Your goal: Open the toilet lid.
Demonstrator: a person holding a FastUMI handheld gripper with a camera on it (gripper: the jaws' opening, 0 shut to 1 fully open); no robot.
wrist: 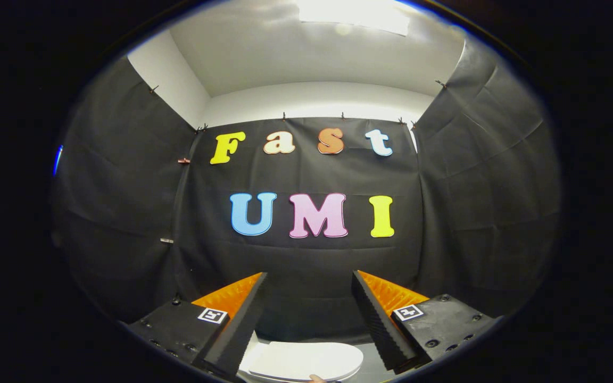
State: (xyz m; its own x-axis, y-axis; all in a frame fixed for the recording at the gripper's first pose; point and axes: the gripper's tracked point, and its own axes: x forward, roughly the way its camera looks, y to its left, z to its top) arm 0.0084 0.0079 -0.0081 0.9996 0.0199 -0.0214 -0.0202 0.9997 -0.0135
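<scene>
In the gripper view the tool (pixel 309 298) is held level and aimed at the black cloth wall (pixel 306 255) of the booth, its two fingers spread wide apart with nothing between them. Their inner faces are ribbed, which should give some bite on a smooth surface. Low down between the fingers and a little below their line lies the toilet lid (pixel 306 359), a white, flattened oval with a rounded rim, seemingly still down and closed; only its upper face and near edge can be seen, and the bowl under it is hidden. The lid looks like glossy moulded plastic: probably stiff, fairly light, and slippery, swinging on a hinge at its far side, though the hinge itself is out of sight. The sensible place to take hold is likely the front lip, hooking one finger under it or pinching the rim, then lifting in an arc. Above the cloth, the walls and ceiling are plain white and matt, with a bright light panel (pixel 354 13)
</scene>
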